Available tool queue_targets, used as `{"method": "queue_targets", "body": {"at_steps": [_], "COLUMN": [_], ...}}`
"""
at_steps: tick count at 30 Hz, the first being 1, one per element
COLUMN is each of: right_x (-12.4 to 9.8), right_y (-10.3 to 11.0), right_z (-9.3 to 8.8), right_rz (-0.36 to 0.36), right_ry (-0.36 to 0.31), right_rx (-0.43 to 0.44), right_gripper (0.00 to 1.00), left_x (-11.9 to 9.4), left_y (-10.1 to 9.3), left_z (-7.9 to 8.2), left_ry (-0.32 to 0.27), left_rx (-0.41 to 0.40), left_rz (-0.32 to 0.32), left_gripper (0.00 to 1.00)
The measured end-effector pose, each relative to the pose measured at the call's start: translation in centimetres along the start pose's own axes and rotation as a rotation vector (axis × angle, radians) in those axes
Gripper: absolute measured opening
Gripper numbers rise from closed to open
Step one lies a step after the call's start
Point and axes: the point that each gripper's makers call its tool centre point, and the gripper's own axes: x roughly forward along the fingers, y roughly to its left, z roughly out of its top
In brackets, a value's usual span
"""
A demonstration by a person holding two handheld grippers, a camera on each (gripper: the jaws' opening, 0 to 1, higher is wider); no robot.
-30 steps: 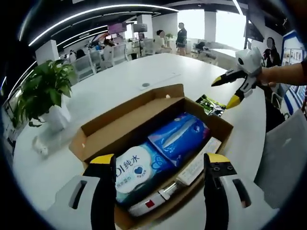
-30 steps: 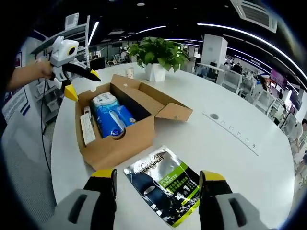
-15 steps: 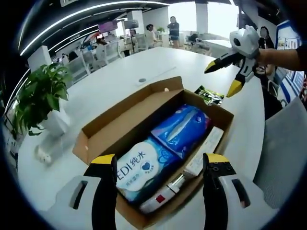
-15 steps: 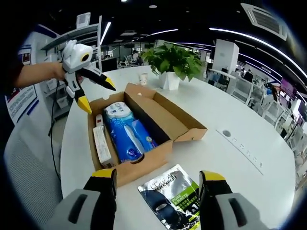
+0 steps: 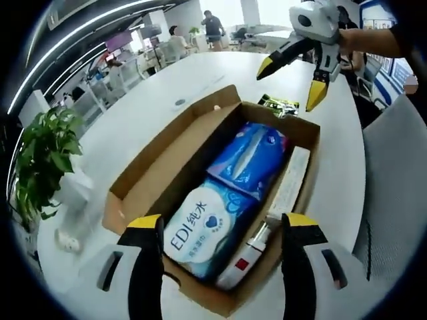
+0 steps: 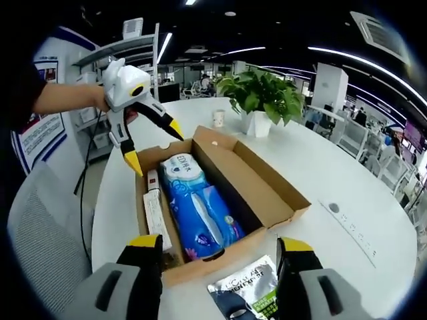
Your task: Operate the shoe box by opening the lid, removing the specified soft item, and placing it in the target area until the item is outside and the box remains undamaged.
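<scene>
The box (image 5: 220,193) sits open on the white desk (image 6: 320,180), wipes (image 5: 207,227) and a blue pack (image 5: 248,157) inside. Both grippers, left (image 5: 220,257) and right (image 6: 220,267), hover over it, jaws wide and empty. A sachet (image 6: 243,293) lies beside the box.

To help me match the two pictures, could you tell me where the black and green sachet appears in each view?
Left gripper view: black and green sachet lies on the table past the box's far end, under the right gripper.
Right gripper view: sachet lies bottom centre, between the jaws.
Shared landmark: cardboard box.
</scene>
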Motion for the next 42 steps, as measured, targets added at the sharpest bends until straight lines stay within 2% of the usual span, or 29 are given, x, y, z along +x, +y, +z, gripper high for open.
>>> {"method": "queue_targets", "body": {"at_steps": [8,12,21,29,32,42], "right_x": [1.3,2.0,3.8,5.8,6.6,8.9], "right_y": [1.0,1.3,2.0,3.1,3.5,4.3], "right_z": [1.0,1.5,2.4,3.2,3.6,3.4], "right_rz": [0.036,0.05,0.076,0.106,0.114,0.146], "right_ry": [0.005,0.009,0.026,0.051,0.047,0.089], "right_rx": [-0.04,-0.055,-0.084,-0.131,-0.144,-0.173], "right_gripper": [0.66,0.66,0.67,0.67,0.67,0.65], "left_x": [0.8,1.2,1.7,2.4,2.7,4.2], "left_y": [0.6,0.9,1.5,1.6,1.6,2.0], "left_z": [-0.4,-0.5,-1.9,-3.1,-3.4,-5.3], "left_ry": [0.036,0.042,0.093,0.137,0.146,0.232], "left_rx": [0.111,0.131,0.177,0.261,0.288,0.328], "left_rz": [-0.049,-0.073,-0.109,-0.153,-0.164,-0.188], "left_gripper": [0.69,0.69,0.67,0.67,0.63,0.63]}}
